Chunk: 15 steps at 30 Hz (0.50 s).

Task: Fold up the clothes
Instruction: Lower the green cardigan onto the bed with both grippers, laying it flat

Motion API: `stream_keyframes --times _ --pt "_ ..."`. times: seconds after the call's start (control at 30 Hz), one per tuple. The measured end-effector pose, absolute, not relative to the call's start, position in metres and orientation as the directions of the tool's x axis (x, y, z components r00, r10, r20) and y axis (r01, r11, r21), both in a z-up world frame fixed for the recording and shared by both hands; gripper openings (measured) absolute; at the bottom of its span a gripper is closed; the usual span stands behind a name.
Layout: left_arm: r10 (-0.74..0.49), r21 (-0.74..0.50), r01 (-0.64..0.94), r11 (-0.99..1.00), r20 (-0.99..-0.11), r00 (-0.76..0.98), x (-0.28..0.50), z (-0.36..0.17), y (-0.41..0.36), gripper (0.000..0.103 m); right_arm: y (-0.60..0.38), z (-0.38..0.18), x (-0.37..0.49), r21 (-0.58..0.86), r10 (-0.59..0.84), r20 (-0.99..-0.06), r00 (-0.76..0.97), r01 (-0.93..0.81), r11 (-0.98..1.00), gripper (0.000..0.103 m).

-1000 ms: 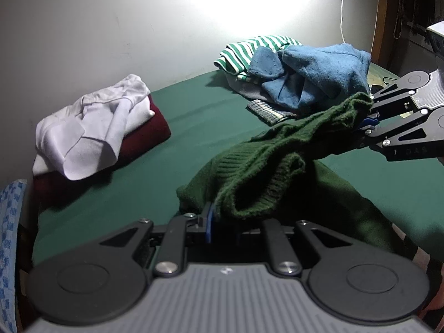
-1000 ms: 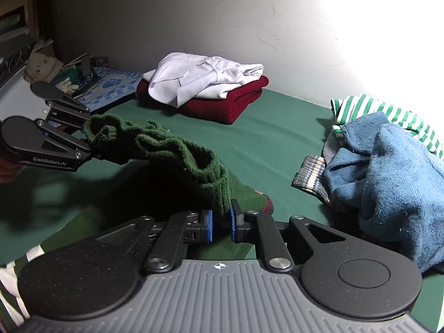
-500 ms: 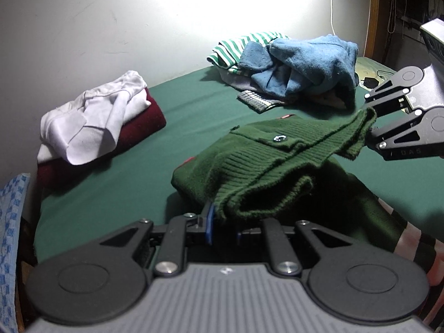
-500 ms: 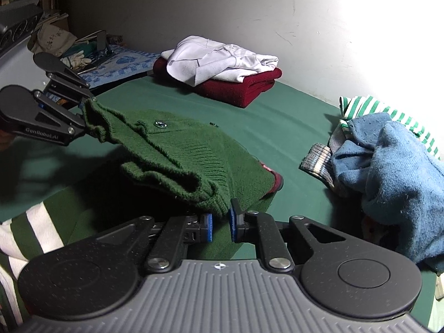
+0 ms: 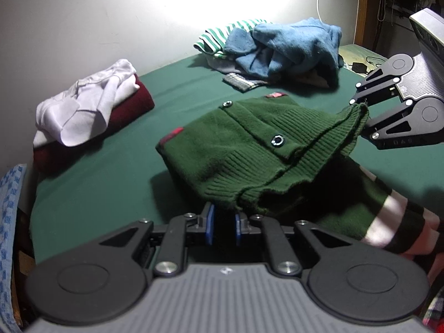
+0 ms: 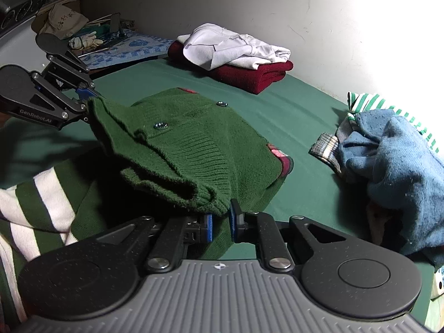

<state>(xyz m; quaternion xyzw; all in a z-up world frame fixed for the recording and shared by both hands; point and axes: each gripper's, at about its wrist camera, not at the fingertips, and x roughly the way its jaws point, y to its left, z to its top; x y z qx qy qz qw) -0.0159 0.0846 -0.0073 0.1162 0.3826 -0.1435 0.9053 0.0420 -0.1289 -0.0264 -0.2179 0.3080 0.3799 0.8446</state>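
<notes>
Left wrist view: left gripper [image 5: 223, 223] pinches the ribbed hem of the green cardigan [image 5: 249, 149], whose body lies on the green bed sheet [image 5: 111, 161]; right gripper [image 5: 363, 116] clamps the other hem corner, lifted.

Right wrist view: right gripper [image 6: 220, 222] grips the hem; left gripper [image 6: 86, 105] holds the far corner. Folded white-and-maroon stack [image 6: 236, 58] behind, blue pile [image 6: 388, 152] right.
</notes>
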Motion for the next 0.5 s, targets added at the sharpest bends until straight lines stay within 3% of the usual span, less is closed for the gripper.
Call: stream_keyframes --times 0.33,0.4,0.5 --pt "-0.139 0.148 0.366 0.919 -0.747 0.650 -0.018 -0.022 0.077 0.012 -0.120 -0.041 0.026 -0.220 0.472 -0.688 0.551 -0.778 0.588 0.013" --pt "-0.167 0.121 0.382 0.916 -0.751 0.638 -0.022 -0.021 0.082 0.021 -0.121 -0.042 0.022 -0.237 0.465 -0.694 0.549 -0.784 0.573 0.013" --pt "-0.205 0.062 0.380 0.923 -0.757 0.621 -0.031 -0.015 0.094 0.027 -0.128 -0.039 0.015 -0.223 0.466 -0.711 0.526 -0.798 0.560 0.013"
